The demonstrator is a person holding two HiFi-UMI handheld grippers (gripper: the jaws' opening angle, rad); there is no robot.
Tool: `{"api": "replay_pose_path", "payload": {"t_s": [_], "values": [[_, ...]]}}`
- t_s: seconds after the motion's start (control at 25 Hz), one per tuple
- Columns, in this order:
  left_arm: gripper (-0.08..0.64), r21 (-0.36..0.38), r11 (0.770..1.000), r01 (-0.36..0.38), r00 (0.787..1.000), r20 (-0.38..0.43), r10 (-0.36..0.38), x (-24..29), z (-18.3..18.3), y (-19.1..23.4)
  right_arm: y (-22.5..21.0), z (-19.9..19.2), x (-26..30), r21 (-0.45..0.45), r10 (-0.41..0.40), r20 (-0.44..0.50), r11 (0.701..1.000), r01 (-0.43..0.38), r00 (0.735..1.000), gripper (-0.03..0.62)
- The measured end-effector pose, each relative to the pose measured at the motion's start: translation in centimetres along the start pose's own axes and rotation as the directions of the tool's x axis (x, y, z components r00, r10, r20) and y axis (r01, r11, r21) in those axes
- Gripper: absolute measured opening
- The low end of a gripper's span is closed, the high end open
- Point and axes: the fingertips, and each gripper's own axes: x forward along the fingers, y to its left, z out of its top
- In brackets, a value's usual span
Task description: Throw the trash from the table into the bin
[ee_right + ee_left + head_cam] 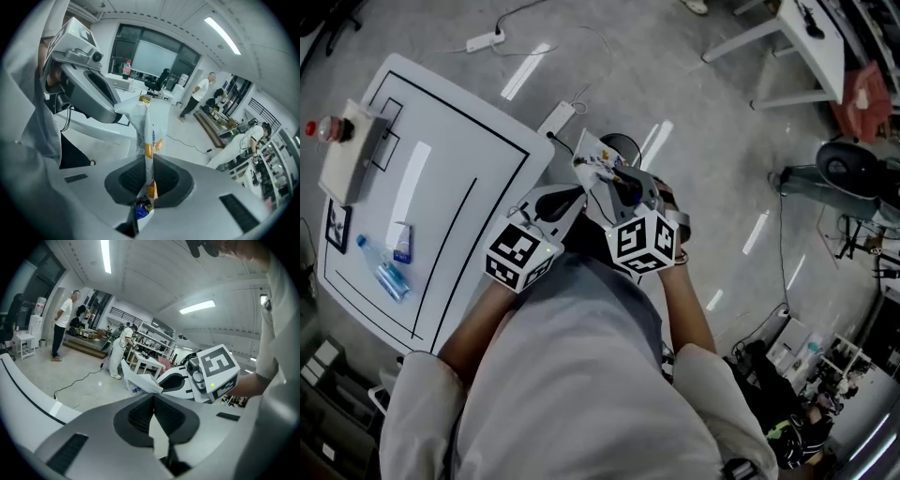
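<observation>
Right gripper (146, 159): ribbed dark pads clamped narrow on a wrapper (148, 119), crinkly white film with orange and blue print, folded flat and standing up out of the jaws. Left gripper (153, 398): jaws together. A pale sliver sits between the pads, can't tell what. Its tip is against the wrapper's upper corner. The wrapper is off the table (450, 159), past its rounded corner and just beside the round dark bin (622, 145). The floor (703, 122) is glossy grey and open around the bin. A clear plastic bottle (382, 272) and a small packet (401, 242) lie on the smooth white tabletop near its edge.
</observation>
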Motion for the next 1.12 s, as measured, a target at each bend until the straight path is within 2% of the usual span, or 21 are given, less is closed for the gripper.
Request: {"api": "replay_pose_path", "payload": {"t_s": [0.28, 0.68, 0.96, 1.12], "values": [[0.008, 0.017, 0.996, 0.089, 0.996, -0.027, -0.089, 5.6, 0.1, -2.4, -2.6, -6.1, -1.6, 0.123, -0.056, -0.051, 0.991, 0.062, 0.997, 0.034], [0.008, 0.064, 0.969, 0.24, 0.968, -0.086, -0.234, 12.5, 1.1, -6.7, -6.0, -13.0, -4.5, 0.26, -0.124, -0.125, 0.953, 0.153, 0.984, 0.032], [0.008, 0.055, 0.963, 0.266, 0.96, -0.109, -0.259, 13.7, 0.4, -6.7, -5.9, -14.8, -3.7, 0.286, -0.104, -0.171, 0.946, 0.15, 0.98, 0.032], [0.008, 0.033, 0.967, 0.251, 0.96, -0.134, -0.245, 13.8, -0.6, -5.7, -5.5, -15.2, -2.4, 0.301, -0.076, -0.178, 0.945, 0.127, 0.981, 0.032]]}}
